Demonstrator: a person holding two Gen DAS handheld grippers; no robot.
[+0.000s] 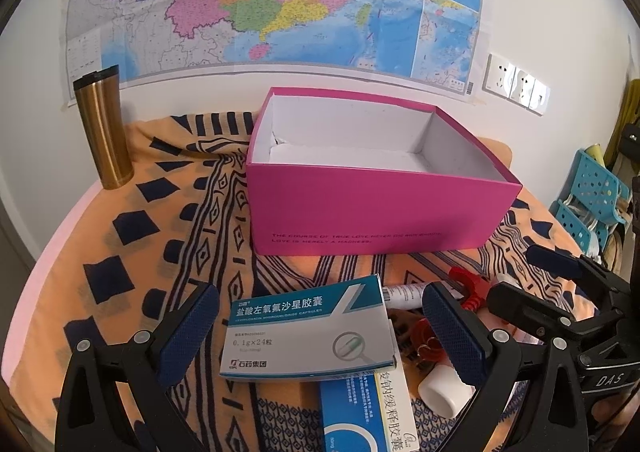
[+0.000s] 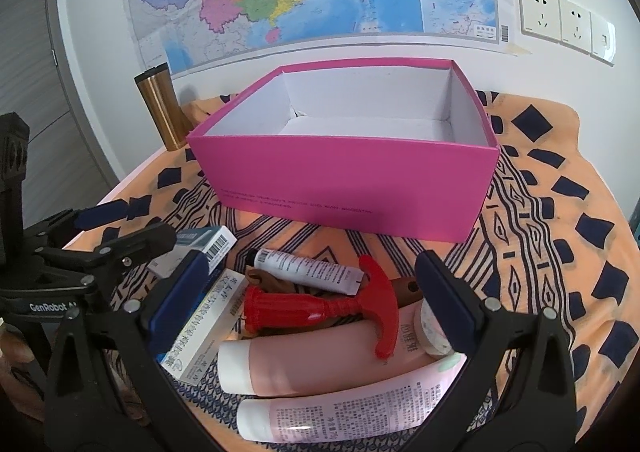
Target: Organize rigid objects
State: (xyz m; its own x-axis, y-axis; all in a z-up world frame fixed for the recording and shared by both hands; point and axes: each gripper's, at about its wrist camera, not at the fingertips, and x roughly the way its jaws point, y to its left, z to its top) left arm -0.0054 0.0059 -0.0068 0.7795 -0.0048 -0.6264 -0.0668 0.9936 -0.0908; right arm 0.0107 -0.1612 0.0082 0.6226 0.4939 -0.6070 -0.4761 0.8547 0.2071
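An open, empty pink box (image 1: 372,211) (image 2: 344,179) stands on the patterned cloth. In the left wrist view my left gripper (image 1: 320,336) is open, its fingers either side of a grey-teal medicine box (image 1: 308,328); a blue-white medicine box (image 1: 360,408) lies below it. In the right wrist view my right gripper (image 2: 316,288) is open above a pile: a red plastic tool (image 2: 328,310), a small white tube (image 2: 308,270), two pink tubes (image 2: 328,366) (image 2: 352,412) and a white medicine box (image 2: 204,336).
A gold tumbler (image 1: 102,127) (image 2: 162,109) stands at the back left by the wall. A map and wall sockets (image 2: 560,19) are on the wall. Blue plastic baskets (image 1: 592,191) sit to the right of the table.
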